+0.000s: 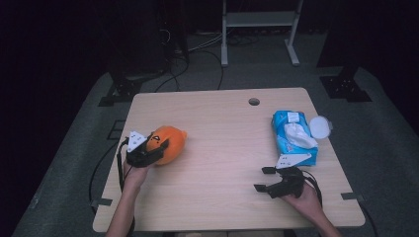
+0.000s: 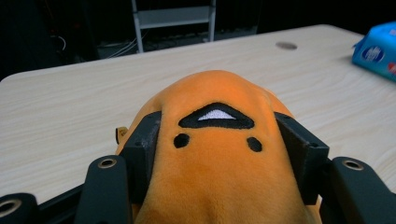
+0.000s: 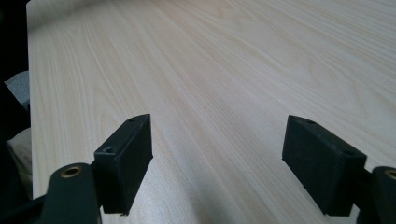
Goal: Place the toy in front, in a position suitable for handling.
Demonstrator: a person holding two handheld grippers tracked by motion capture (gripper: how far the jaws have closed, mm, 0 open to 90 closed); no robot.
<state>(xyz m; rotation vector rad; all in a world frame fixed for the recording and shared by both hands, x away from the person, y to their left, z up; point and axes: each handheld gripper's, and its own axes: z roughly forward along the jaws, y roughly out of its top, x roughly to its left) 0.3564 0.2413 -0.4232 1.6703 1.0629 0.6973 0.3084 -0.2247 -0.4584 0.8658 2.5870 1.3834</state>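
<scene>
At the left of the high view, the left gripper [image 1: 154,146] is clamped on an orange plush toy [image 1: 168,143] that lies on the wooden table [image 1: 222,148]. In the left gripper view both black pads [image 2: 145,144] press into the toy's sides just beside its stitched face, denting the soft fabric. At the lower right of the high view, the right gripper [image 1: 264,178] rests in the person's hand with its jaws spread wide over bare tabletop. A blue pack of tissues [image 1: 292,131] lies just above it, near the table's right edge.

Dim room, lit table [image 1: 222,148], soft shadows, mild blur
</scene>
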